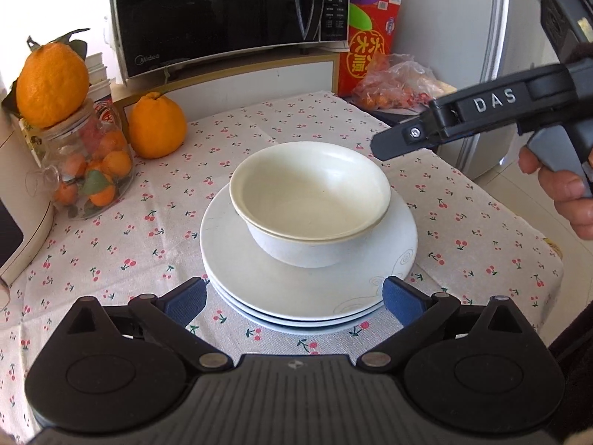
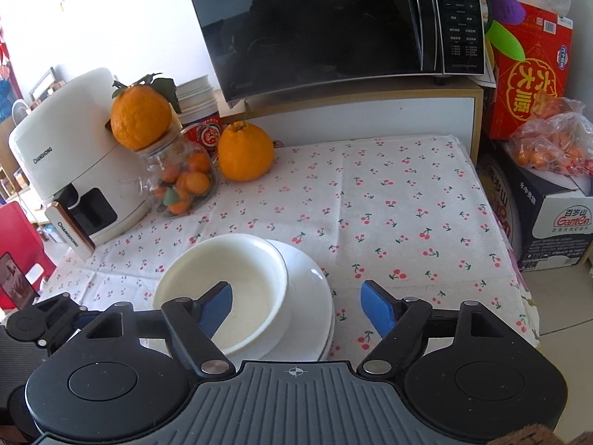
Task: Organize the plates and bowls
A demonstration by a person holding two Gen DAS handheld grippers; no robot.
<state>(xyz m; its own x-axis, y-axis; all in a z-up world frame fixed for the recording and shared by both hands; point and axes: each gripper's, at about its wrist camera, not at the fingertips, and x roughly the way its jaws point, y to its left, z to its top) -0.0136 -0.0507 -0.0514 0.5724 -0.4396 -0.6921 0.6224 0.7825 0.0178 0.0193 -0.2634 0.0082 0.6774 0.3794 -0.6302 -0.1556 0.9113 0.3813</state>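
Note:
Two white bowls sit nested, one inside the other, on a stack of three white plates on the cherry-print tablecloth. My left gripper stands open at the near edge of the plates, with its blue pads wide on either side and touching nothing. My right gripper hangs in the air to the right of the bowls, held by a hand. In the right wrist view the right gripper is open. Its left pad hovers over the bowls and its right pad hangs beyond the plates, gripping nothing.
A microwave stands on a cabinet at the back. At the left are a white air fryer, a glass jar of small oranges with a big orange on it, and another big orange. Boxes and bagged fruit line the right edge.

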